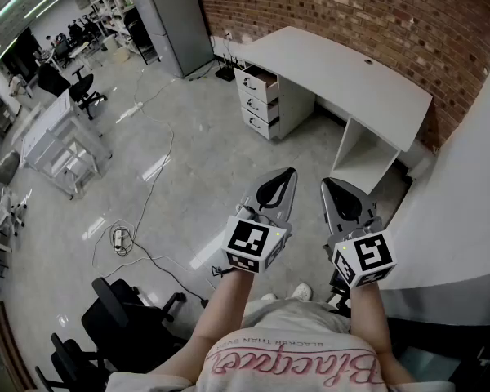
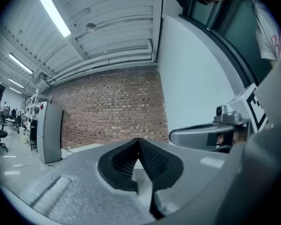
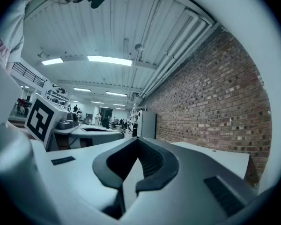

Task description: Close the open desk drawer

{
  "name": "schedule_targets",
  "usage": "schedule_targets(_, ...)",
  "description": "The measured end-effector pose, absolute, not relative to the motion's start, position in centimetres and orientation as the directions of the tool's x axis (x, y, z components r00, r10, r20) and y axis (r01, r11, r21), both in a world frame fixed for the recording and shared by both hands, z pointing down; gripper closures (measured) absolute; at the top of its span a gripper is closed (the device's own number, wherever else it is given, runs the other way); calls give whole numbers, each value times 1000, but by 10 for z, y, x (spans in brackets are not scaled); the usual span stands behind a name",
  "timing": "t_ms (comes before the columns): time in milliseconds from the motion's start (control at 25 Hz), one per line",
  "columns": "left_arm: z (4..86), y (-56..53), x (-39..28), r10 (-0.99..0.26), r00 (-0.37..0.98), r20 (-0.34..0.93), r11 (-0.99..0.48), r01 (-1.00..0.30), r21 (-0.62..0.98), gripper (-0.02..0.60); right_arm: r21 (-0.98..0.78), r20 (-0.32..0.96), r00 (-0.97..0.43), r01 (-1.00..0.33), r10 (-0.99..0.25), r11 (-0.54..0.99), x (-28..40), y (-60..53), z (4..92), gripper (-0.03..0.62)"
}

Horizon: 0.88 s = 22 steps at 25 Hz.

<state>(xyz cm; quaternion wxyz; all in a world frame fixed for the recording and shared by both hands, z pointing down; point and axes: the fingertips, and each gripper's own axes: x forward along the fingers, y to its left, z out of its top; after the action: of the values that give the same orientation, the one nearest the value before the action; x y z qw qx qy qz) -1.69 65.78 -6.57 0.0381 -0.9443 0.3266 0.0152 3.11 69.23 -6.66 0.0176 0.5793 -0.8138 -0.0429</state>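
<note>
Grey polished floor (image 1: 171,153), brick wall (image 1: 367,15) at the back of a large workshop.

Open drawer (image 1: 260,77): the top one of three in the white drawer unit (image 1: 267,109). It is pulled out toward the room, its front standing proud of the two shut fronts below. The unit sits under the left-hand end, as the head view shows it, of the white worktop (image 1: 343,68) that runs along the brick. Nothing seen in the drawer's path. Its contents are too small to read.

Left gripper (image 1: 287,175) and right gripper (image 1: 330,186) are held side by side, level, well apart from the drawer with bare floor between.
- Left gripper view: fingers (image 2: 123,162) clenched tip to tip, nothing between.
- Right gripper view: fingers (image 3: 152,159) likewise together and empty.
- The drawer shows in neither gripper view.

Step in hand, by my reading: the approach, with no contact made yet. To do it well:
- Walk in square to the drawer front and bring one gripper to the top drawer's height.
- Leave the fingers clenched and use the blunt tips as a pusher on the middle of the front.
- Push straight along the runners; an off-centre push may rack it.
- Ease off near the end so it neither slams nor bounces back out.
- Mind the loose cable (image 1: 131,239) on the floor at left, though it looks clear of the direct route.
</note>
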Motion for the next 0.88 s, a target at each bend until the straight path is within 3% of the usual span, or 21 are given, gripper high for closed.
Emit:
schedule_targets(560,-43,659,6,-662,750,-2,-749,-661,-42,575,220,-40,-382,-905,-923,365,53,696,-65,582)
schedule_targets(880,-35,623,8,-712,702,-15,-702,-712,10,575,88,-70,-460,-887,-885,454,62,670,-54,582)
